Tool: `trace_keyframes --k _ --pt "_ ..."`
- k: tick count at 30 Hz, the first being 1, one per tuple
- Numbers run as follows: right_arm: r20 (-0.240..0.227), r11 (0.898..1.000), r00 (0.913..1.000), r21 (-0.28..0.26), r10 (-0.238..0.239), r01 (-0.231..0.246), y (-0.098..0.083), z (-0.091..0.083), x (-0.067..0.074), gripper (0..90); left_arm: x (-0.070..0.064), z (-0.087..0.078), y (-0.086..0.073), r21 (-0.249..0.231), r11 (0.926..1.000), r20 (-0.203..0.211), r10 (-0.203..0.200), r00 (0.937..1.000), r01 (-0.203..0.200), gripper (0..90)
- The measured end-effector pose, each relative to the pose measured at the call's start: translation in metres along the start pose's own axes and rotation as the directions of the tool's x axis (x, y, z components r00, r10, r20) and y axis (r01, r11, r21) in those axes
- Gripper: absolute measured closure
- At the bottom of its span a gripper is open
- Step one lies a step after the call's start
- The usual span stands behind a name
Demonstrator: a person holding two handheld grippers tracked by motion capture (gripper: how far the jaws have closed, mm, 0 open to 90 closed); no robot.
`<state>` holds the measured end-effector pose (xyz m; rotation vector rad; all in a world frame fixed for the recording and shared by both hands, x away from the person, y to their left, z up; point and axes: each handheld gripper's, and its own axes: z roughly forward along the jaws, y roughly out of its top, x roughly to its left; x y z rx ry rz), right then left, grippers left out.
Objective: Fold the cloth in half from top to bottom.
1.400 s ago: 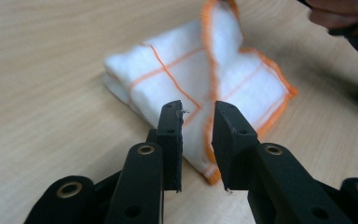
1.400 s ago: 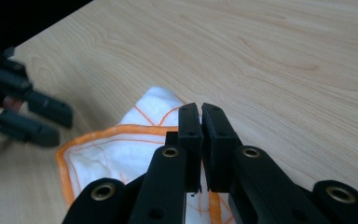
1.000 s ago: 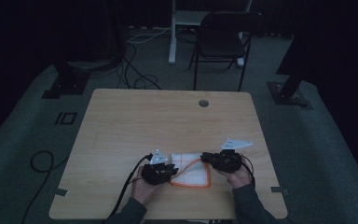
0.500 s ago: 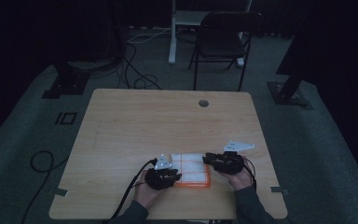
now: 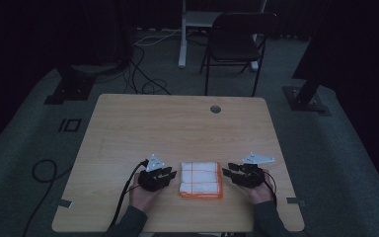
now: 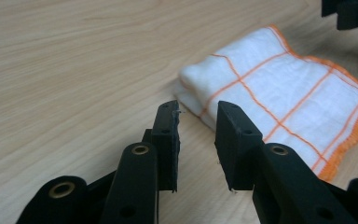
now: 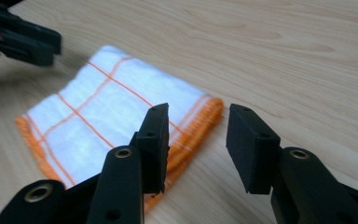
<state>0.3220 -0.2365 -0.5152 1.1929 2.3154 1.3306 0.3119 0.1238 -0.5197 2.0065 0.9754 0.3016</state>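
We hold the left gripper (image 5: 169, 174) at nine o'clock of the folded white dishcloth with orange checks (image 5: 201, 179) and the right gripper (image 5: 230, 174) at three o'clock of it, each just beside the cloth. The cloth lies flat near the six o'clock edge of the wooden table (image 5: 177, 123). Both pairs of jaws have just been opening and stand apart with nothing between them; in the left gripper view the cloth (image 6: 279, 98) lies just past our jaws, clear of them. At twelve o'clock sits a round cable hole (image 5: 215, 109), well apart, with bare wood between. Beyond the table stands a dark folding chair (image 5: 237, 44)
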Motion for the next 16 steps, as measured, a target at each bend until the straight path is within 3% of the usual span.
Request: trace_keyframes --k 10,16 --pt "0.098 1.000 0.9952 0.026 -0.011 0.008 -0.0078 0.0030 -0.0069 55.3 0.0100 -0.0049 0.0002 -0.013 0.9998 -0.032 -0.013 0.9994 0.012 70.1" --pt "0.116 0.999 0.9929 0.038 -0.025 0.021 -0.0081 0.0047 -0.0066 55.0 0.0112 -0.0054 0.0006 -0.013 0.9999 -0.034 -0.012 0.9993 0.012 70.0"
